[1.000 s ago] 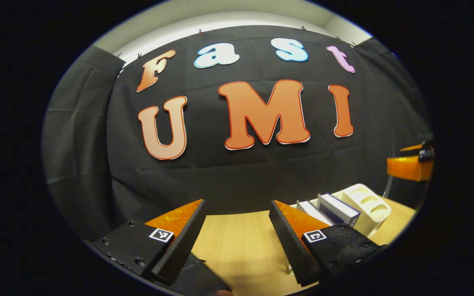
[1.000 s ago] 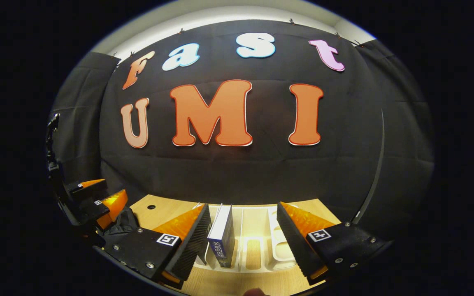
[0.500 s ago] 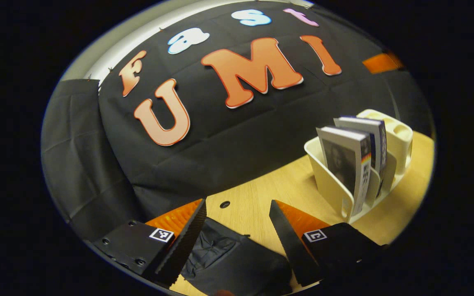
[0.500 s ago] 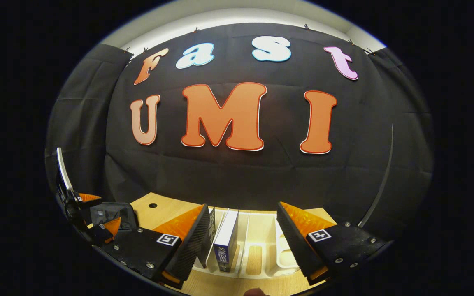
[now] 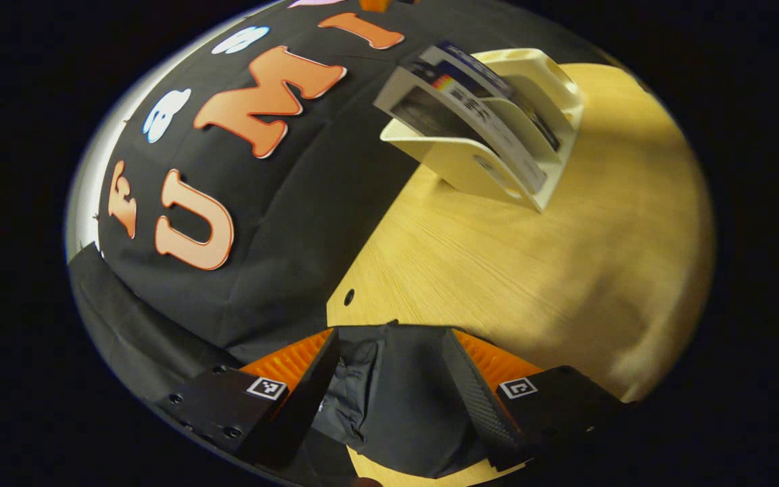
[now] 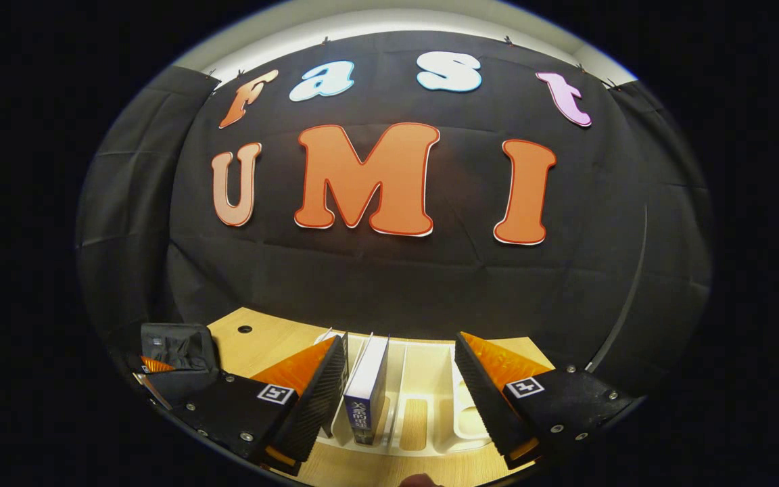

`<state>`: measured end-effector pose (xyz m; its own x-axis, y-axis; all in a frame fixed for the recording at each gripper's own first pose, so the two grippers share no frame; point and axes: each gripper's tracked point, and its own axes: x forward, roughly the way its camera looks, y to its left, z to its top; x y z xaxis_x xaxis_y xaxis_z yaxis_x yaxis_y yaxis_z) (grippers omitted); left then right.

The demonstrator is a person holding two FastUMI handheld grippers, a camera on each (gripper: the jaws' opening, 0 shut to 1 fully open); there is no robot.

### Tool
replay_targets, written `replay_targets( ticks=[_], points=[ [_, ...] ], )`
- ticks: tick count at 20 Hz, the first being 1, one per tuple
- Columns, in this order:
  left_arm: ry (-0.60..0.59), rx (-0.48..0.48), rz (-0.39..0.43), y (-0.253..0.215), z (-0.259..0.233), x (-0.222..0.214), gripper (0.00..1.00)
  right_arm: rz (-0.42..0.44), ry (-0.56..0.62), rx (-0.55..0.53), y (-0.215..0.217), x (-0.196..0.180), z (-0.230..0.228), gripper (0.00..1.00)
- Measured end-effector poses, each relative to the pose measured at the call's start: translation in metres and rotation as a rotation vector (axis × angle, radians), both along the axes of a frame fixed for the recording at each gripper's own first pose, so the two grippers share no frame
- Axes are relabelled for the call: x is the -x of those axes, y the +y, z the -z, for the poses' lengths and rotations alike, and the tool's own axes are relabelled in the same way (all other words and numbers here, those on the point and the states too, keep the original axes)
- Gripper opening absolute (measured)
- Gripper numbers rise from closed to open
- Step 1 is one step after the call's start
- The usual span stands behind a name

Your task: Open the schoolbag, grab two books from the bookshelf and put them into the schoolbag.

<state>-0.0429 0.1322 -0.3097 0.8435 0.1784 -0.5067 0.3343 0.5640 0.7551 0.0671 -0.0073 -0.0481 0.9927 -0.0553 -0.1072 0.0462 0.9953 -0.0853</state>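
Your left gripper (image 5: 389,399) hangs wide open over the black schoolbag (image 5: 396,406) on the counter (image 5: 531,270), likely to open it, while your right gripper (image 6: 399,389), open and empty, straddles a book (image 6: 366,389) in the bookshelf (image 6: 430,419).

One black schoolbag (image 5: 396,399) lies on one wooden counter (image 5: 531,270). One cream bookshelf (image 5: 498,169) stands on that counter, and two books stand in it, one with a picture cover (image 5: 443,111) and one just behind it (image 5: 498,88). In the right gripper view, one book with a dark spine (image 6: 366,389) and the edge of a second book (image 6: 337,352) show in the bookshelf (image 6: 430,412), which has several slots. Two tools appear: the left tool (image 5: 389,385) and the right tool (image 6: 399,385), each with two fingers. One small round hole (image 5: 349,296) sits in the counter.
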Motion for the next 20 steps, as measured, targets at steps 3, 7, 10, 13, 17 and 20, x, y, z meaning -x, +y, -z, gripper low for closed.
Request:
replay_targets(
  ticks=[3, 7, 10, 13, 17, 20],
  points=[
    [0.039, -0.023, 0.004, 0.006, 0.018, 0.014, 0.98, 0.014, 0.01, 0.0, -0.007, 0.001, 0.004, 0.98],
    [0.053, -0.035, 0.014, 0.002, 0.019, 0.024, 0.98, 0.016, 0.017, -0.002, -0.008, 0.002, 0.006, 0.98],
    [0.078, -0.017, -0.008, -0.001, 0.024, 0.04, 0.98, 0.013, 0.015, 0.004, -0.007, 0.003, 0.008, 0.98],
    [0.104, -0.035, -0.028, 0.002, 0.035, 0.038, 0.98, 0.003, 0.02, 0.001, -0.004, 0.004, 0.009, 0.98],
    [0.128, -0.067, -0.058, 0.011, 0.046, 0.032, 0.96, 0.002, 0.015, -0.001, -0.004, 0.006, 0.008, 0.98],
    [0.126, -0.108, -0.086, 0.016, 0.043, 0.031, 0.95, 0.008, 0.018, 0.0, -0.007, 0.006, 0.009, 0.98]
  ],
)
